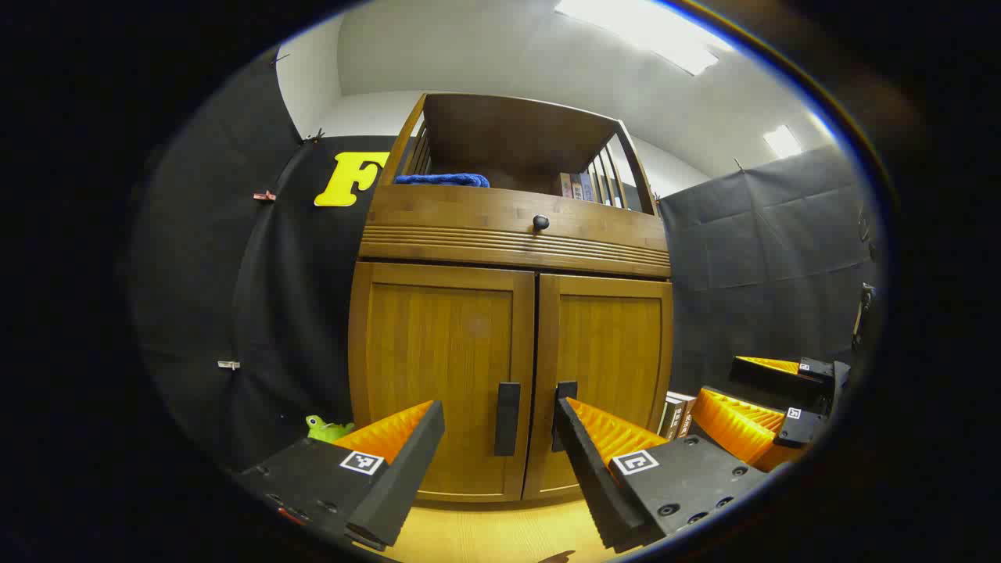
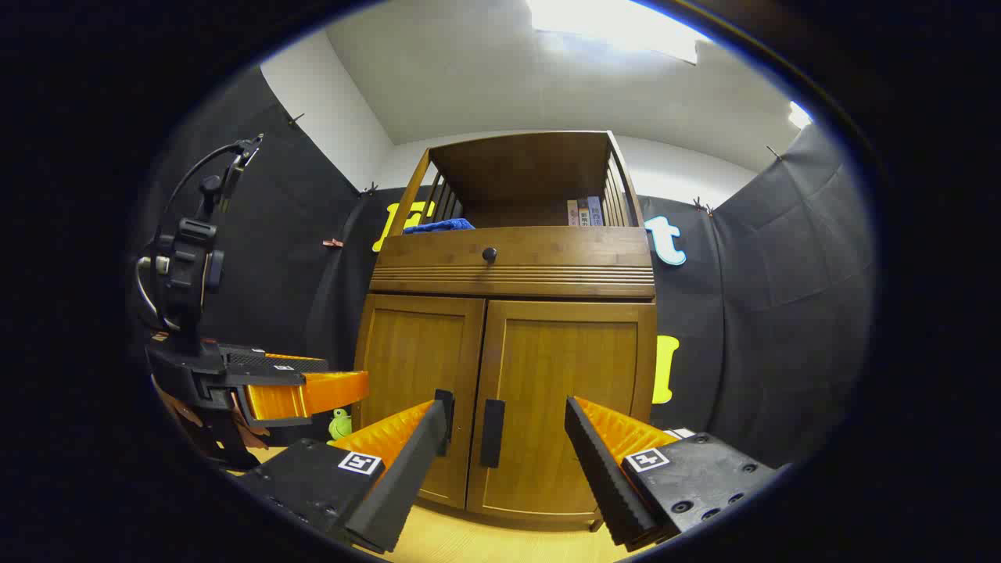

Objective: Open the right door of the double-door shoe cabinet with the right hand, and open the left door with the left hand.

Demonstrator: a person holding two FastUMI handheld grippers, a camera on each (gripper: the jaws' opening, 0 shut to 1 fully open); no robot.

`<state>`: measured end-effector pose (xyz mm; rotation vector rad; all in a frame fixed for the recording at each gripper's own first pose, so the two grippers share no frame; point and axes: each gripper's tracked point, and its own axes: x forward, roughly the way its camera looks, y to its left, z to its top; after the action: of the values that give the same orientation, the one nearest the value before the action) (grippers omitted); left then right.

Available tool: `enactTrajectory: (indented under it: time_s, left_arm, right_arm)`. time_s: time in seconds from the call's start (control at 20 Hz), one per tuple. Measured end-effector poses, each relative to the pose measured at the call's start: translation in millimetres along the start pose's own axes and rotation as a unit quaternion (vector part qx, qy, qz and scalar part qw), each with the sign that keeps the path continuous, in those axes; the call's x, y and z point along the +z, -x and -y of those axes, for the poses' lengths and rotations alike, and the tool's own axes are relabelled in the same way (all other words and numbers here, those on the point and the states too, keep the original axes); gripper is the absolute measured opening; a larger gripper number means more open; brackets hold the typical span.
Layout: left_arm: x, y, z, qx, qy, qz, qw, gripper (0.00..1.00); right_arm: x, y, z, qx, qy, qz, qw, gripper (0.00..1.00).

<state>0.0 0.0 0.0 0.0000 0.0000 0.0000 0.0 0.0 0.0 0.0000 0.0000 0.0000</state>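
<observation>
The wooden shoe cabinet stands in front of me with both doors closed. In the left gripper view, its left door (image 1: 438, 352) and right door (image 1: 614, 344) meet at two dark vertical handles, the left handle (image 1: 507, 418) and the right handle (image 1: 565, 391). My left gripper (image 1: 499, 409) is open, a short way in front of the handles and touching nothing. The right gripper (image 1: 751, 426) shows low on the right. In the right gripper view, my right gripper (image 2: 508, 407) is open in front of the right door (image 2: 567, 375) and its handle (image 2: 492, 432). The left gripper (image 2: 309, 391) hovers to the left.
Above the doors is a drawer with a round knob (image 1: 540, 222). The open shelf on top holds a blue cloth (image 1: 442, 180) and some books (image 1: 579, 186). A green toy (image 1: 324, 428) lies left of the cabinet and books (image 1: 676, 414) stand at its right. The floor (image 1: 485, 532) is pale wood.
</observation>
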Motion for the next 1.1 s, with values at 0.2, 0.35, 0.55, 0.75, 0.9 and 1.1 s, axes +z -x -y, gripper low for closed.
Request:
enactTrajectory:
  time_s: [0.2,0.35,0.55,0.75,0.9,1.1]
  left_arm:
    - [-2.7,-0.7,0.2,0.0,-0.002,-0.005,1.0,0.9]
    - [-1.5,-0.8,0.0,0.0,-0.004,-0.005,1.0,0.9]
    - [-1.6,0.6,2.5,-0.003,-0.004,-0.006,1.0,0.9]
    - [-1.5,0.0,4.1,-0.008,0.003,-0.008,1.0,0.9]
    - [-3.1,-0.4,2.5,-0.007,-0.002,-0.01,1.0,0.9]
    - [-4.7,-1.6,7.3,-0.015,-0.001,-0.013,1.0,0.9]
  right_arm:
    - [-6.2,-1.1,-0.9,0.001,0.0,-0.01,1.0,0.96]
    - [-10.3,-2.9,-4.8,0.008,0.0,-0.019,1.0,0.96]
    - [-13.8,-4.0,-8.3,0.013,0.003,-0.026,1.0,0.97]
    - [-15.5,-3.9,-7.8,0.014,0.002,-0.029,0.999,0.97]
    - [-15.3,-4.1,-9.7,0.016,0.001,-0.031,0.999,0.97]
    - [-14.3,-6.0,-12.0,0.019,-0.001,-0.031,0.999,0.97]
